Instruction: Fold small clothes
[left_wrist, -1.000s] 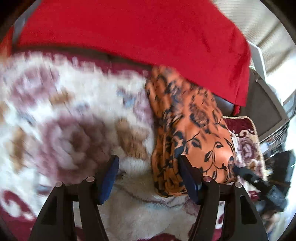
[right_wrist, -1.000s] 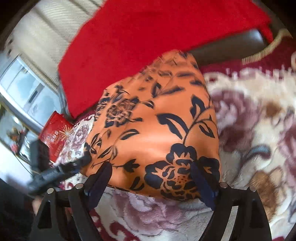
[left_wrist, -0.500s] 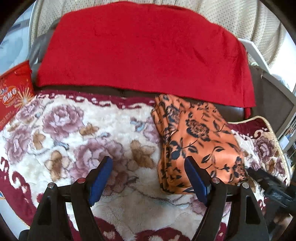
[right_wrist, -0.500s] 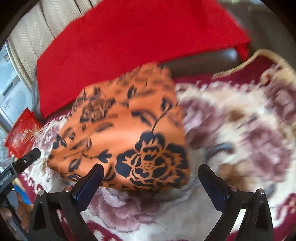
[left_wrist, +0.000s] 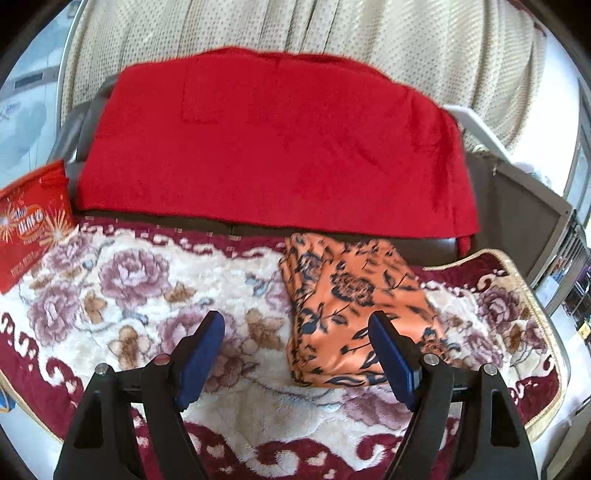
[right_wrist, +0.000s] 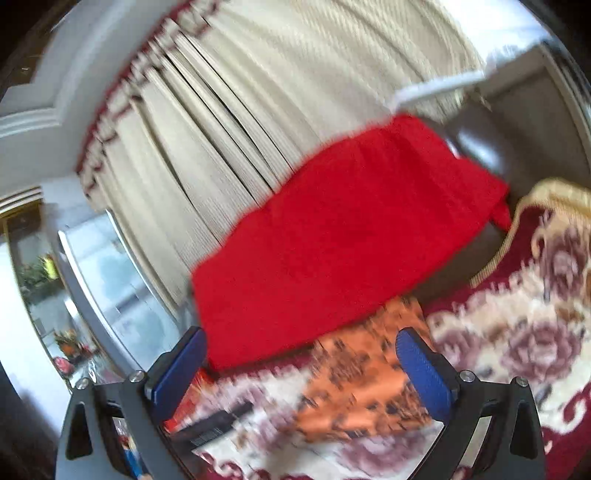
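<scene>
Orange floral garment (left_wrist: 354, 306): one item, folded into a compact rectangular packet, black flower print on orange. Lies flat on the plush rose-patterned blanket (left_wrist: 122, 291), right of centre in the left wrist view, its far edge near the dark seat back under the red throw (left_wrist: 273, 147). Edges look squared and layers stacked, so the folding of this piece is judged complete; it appears set to one side to leave the middle of the blanket free.

Left gripper (left_wrist: 295, 328): jaws well apart, having just been widening, nothing between the blue pads. The garment sits beyond and to the right; the right-hand pad overlaps its near edge in the picture only, with no contact evident.

Right gripper (right_wrist: 299, 354): jaws at full spread, having just been opening, empty. View is blurred and aimed at the throw and the cream curtain (right_wrist: 258, 110); the garment (right_wrist: 365, 373) shows low in frame, beneath and between the pads, apart from them.

Red printed bag (left_wrist: 31, 221): left edge of frame, well apart from the garment.
</scene>
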